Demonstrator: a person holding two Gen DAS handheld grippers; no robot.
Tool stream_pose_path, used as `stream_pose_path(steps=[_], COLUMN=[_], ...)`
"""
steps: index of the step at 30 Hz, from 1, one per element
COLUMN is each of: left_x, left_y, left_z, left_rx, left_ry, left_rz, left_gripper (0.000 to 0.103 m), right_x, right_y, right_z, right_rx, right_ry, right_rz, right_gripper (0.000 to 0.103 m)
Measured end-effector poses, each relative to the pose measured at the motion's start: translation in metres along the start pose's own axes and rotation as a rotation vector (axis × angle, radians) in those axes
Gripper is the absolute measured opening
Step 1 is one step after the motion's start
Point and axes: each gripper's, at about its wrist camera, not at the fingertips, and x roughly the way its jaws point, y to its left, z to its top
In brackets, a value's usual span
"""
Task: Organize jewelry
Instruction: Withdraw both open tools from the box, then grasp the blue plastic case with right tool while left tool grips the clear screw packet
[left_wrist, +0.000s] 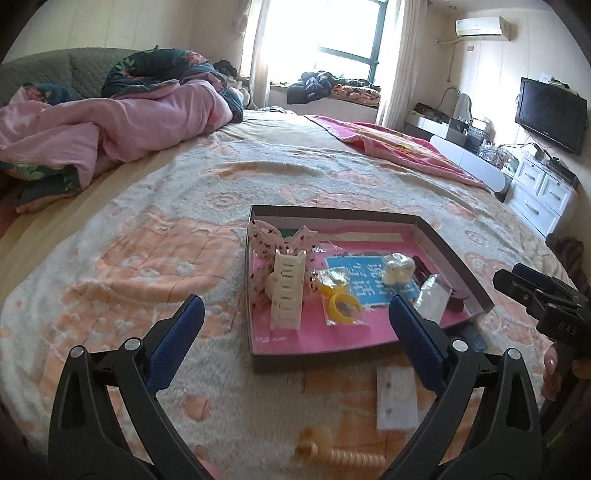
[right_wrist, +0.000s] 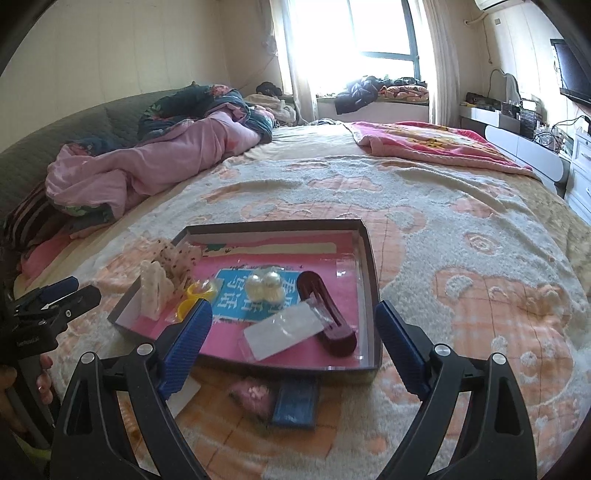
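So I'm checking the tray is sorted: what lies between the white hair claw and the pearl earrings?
The bagged yellow rings lie between the claw and the pearls, clearest in the left wrist view.

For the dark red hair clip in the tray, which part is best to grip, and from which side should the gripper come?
Probably grip the dark red hair clip across its narrow width near the middle, coming from above with the open right gripper. It lies flat and long, close to the tray wall on that side, so a sideways approach looks blocked. The clear packet touches its other edge, so keep the fingers narrow there.
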Motion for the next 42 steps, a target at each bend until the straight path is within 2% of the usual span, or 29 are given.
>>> stream_pose_path(steps=[8,23,38,42], left_x=[-0.016,-0.031,-0.022,-0.015], left_y=[-0.005,-0.011,-0.049,-0.057], left_z=[-0.008,-0.029,-0.049,-0.054], left_rx=[0.015,0.041,0.186,0.219], left_ry=[-0.022,-0.011,0.037,0.059], left_rz=[-0.001,-0.012,-0.077,-0.093], left_gripper=[0.092,0.092,0.092,0.091], right_x=[-0.019,-0.034,-0.037,-0.028], right_y=[0.005,0.013,0.009,0.005], right_z=[-0.016,-0.043,-0.062,-0.067], right_rx=[-0.012,-0.052,-0.072,-0.057], right_ry=[-0.003,0.014,0.046,0.072], right_rz=[0.014,0.014,-0.004,-0.012], right_gripper=[0.087,0.087,0.086,0.079])
